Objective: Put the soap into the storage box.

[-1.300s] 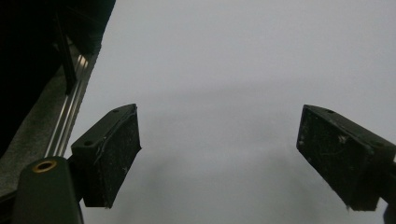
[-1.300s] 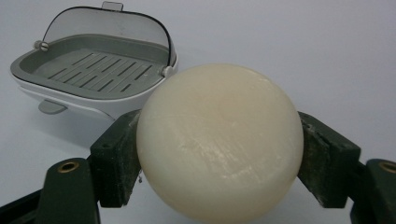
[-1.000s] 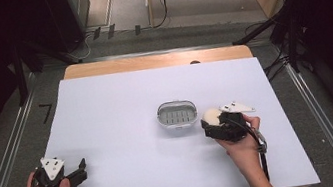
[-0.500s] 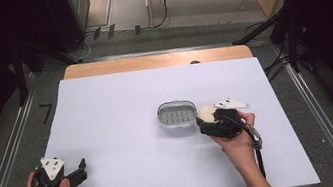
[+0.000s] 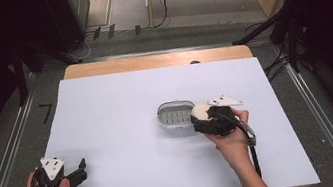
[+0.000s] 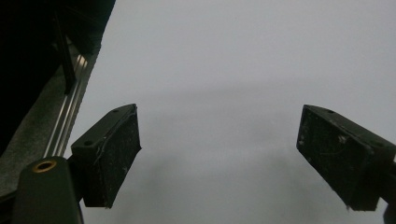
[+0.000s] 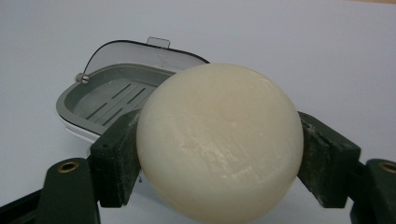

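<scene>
Grey soap dish (image 7: 105,100) empty, right gripper (image 7: 219,158) clamping cream soap (image 7: 219,140), left gripper (image 6: 219,158) wide apart

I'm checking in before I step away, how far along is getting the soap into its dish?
Done: the right gripper has the round soap clamped between its fingers, right beside the open soap dish. In hand: carrying it over the dish. Left: setting it on the ribbed tray, which holds nothing, and letting go. The left gripper rests open at the near left corner.

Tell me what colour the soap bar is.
Creamy off-white soap bar, clearest in the right gripper view.
</scene>
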`<state>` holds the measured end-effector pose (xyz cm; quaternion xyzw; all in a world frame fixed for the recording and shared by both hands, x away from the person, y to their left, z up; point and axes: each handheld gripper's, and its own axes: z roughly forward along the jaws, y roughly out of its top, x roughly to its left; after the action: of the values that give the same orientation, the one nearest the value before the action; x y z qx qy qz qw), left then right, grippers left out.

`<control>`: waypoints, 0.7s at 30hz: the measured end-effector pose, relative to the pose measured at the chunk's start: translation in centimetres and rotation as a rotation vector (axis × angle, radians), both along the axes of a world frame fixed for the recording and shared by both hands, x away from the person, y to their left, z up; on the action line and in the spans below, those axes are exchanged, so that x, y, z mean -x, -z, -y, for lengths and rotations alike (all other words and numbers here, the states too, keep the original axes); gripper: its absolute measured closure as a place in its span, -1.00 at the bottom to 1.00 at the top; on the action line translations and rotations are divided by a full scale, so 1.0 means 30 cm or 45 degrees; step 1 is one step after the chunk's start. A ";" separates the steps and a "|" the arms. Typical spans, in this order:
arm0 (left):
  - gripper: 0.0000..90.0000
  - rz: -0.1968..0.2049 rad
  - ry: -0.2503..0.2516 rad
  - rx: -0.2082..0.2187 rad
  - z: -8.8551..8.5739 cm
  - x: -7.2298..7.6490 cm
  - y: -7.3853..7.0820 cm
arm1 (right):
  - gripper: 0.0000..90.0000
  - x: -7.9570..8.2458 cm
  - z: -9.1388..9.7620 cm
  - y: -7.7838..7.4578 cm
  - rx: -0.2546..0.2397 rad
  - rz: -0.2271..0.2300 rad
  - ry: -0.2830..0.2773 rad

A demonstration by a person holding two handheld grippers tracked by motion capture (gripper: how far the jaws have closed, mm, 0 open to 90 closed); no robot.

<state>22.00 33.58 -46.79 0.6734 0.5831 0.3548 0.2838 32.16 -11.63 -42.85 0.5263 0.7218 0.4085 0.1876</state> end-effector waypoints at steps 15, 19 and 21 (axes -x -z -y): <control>-0.68 -0.001 0.001 -0.002 0.000 0.000 0.000 | -0.44 -0.020 -0.045 -0.007 -0.008 -0.001 -0.019; -0.68 0.000 0.001 -0.002 0.000 0.000 0.000 | -0.44 -0.028 -0.066 -0.006 0.002 0.002 -0.022; -0.68 0.000 0.002 -0.002 0.000 0.000 0.000 | -0.44 -0.030 -0.073 -0.006 0.001 0.001 -0.028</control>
<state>21.99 33.58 -46.79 0.6740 0.5824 0.3551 0.2836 33.06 -9.45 -42.67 0.5182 0.7276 0.4105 0.1833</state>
